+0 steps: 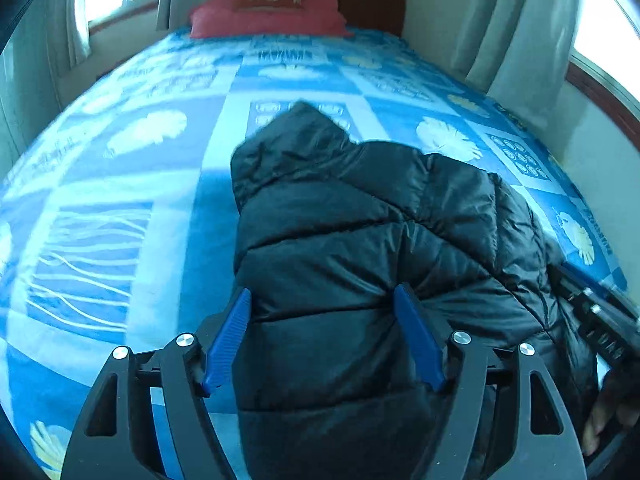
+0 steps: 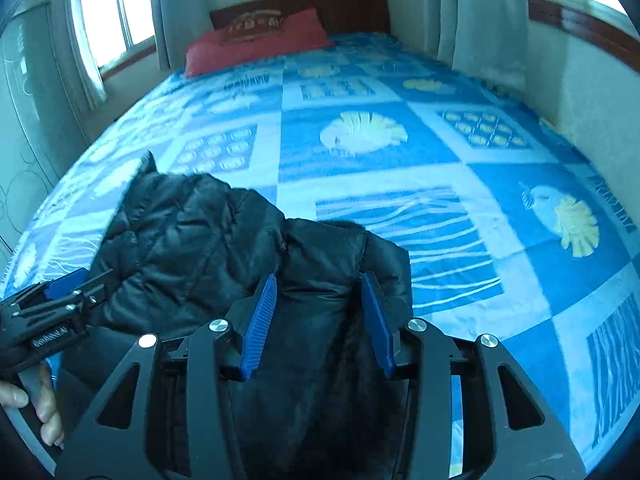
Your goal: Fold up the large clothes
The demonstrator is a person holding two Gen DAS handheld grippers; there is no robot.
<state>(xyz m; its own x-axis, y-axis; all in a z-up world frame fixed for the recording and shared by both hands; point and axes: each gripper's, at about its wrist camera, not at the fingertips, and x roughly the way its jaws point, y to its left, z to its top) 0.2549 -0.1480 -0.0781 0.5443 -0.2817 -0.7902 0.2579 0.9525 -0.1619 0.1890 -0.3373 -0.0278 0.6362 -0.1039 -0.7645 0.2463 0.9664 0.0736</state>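
looking down my left tool [image 1: 322,336], wide open over the black puffer jacket [image 1: 360,240], gripping nothing. right tool [image 2: 322,322] also open, straddling a fold. jacket runs lengthwise up the bed [image 2: 440,152], hood far end, so i'd fold crosswise.

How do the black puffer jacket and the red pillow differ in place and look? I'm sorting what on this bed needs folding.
The black puffer jacket lies at the near end of the bed, between the fingers of both open grippers; the red pillow lies far off against the headboard. The jacket is glossy, quilted and rumpled, hood pointing up the bed; the pillow is matte, smooth and flat. Both rest on the blue patterned bedspread.
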